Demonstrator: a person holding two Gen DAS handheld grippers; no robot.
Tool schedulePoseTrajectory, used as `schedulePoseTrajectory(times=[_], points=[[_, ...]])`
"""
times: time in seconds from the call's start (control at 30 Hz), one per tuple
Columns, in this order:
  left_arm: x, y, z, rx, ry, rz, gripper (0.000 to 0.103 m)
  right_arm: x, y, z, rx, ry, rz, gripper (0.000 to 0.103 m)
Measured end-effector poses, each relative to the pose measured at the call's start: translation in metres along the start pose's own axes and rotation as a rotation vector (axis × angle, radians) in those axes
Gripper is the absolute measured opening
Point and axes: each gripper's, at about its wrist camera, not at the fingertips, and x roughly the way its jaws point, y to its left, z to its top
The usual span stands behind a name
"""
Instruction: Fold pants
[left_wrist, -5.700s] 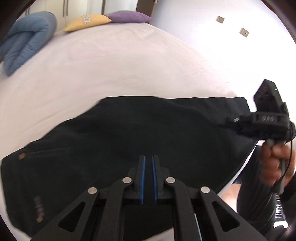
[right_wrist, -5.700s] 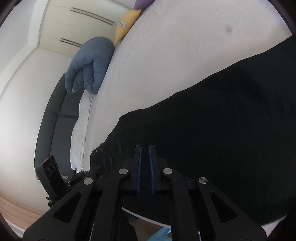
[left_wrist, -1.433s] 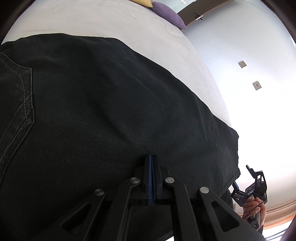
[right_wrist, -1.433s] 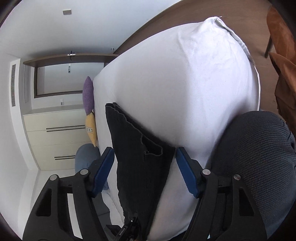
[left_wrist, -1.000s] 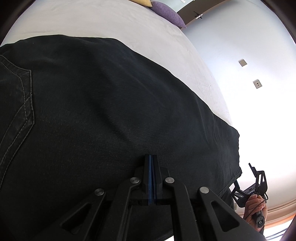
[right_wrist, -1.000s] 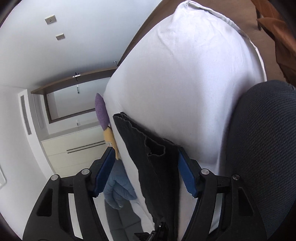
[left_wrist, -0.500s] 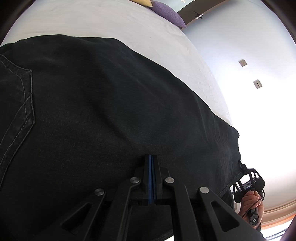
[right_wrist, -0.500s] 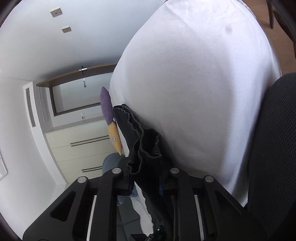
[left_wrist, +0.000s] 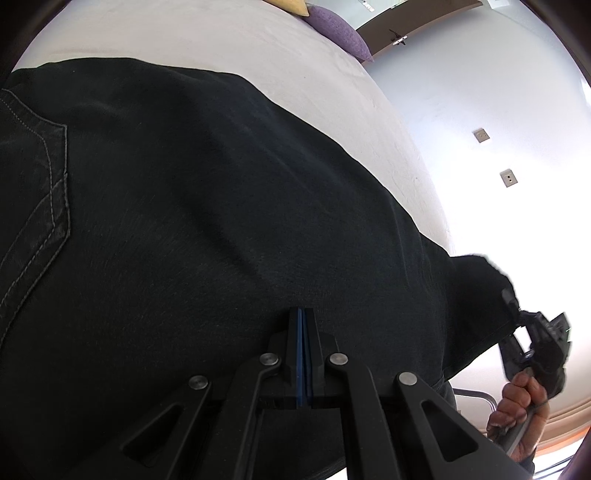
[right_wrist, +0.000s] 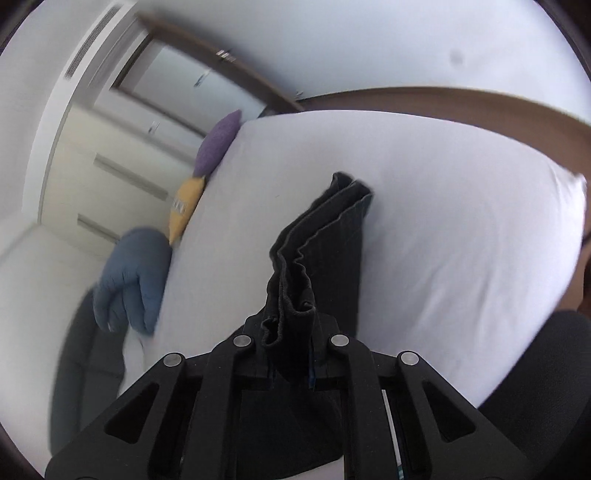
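Black pants (left_wrist: 207, 206) lie spread across a white bed (left_wrist: 236, 48). The left gripper (left_wrist: 302, 325) rests on the fabric, its jaws closed together. The right gripper (right_wrist: 291, 332) is clamped on the bunched hem end (raised off the sheet). Purple pillow (right_wrist: 218, 142) and yellow pillow (right_wrist: 184, 206) sit at the bed's far end.

White bed (right_wrist: 461, 229) with dark pants (left_wrist: 221, 221) spread on it

The black pants cover the near part of the white sheet, their hem end (right_wrist: 347, 206) bunched and raised off it at the right. At the far end lie a purple cushion (right_wrist: 218, 144) and, beside it, a yellow cushion (right_wrist: 184, 206); a folded blue quilt (right_wrist: 129, 273) rests at the left edge.
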Motion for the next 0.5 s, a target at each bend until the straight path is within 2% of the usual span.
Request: schedulePoseTrajectory(times=[0.07, 0.13, 0.17, 0.23, 0.3, 0.37, 0.43, 0.5], points=[[-0.001, 0.003, -0.001, -0.014, -0.003, -0.011, 0.005, 0.022, 0.055, -0.023, -0.244, 0.069, -0.029, 0.010], [-0.003, 0.006, -0.001, -0.033, -0.005, -0.022, 0.004, 0.057, 0.105, -0.071, -0.518, 0.190, -0.083, 0.010], [-0.005, 0.007, -0.001, -0.044, -0.005, -0.039, 0.007, 0.070, 0.117, -0.087, -0.588, 0.221, -0.100, 0.010], [-0.009, 0.006, 0.000, -0.052, -0.002, -0.079, 0.031, 0.084, 0.129, -0.128, -0.694, 0.270, -0.136, 0.010], [-0.015, -0.006, 0.001, -0.031, -0.010, -0.114, 0.080, 0.096, 0.131, -0.143, -0.722, 0.287, -0.163, 0.010], [-0.020, -0.021, 0.003, -0.008, -0.037, -0.103, 0.103, 0.106, 0.130, -0.136, -0.722, 0.277, -0.166, 0.010], [-0.017, -0.027, 0.006, -0.019, -0.022, -0.133, 0.103, 0.096, 0.130, -0.141, -0.731, 0.249, -0.167, 0.010], [-0.010, -0.031, 0.015, -0.059, 0.011, -0.196, 0.103, 0.092, 0.134, -0.143, -0.749, 0.221, -0.173, 0.010]])
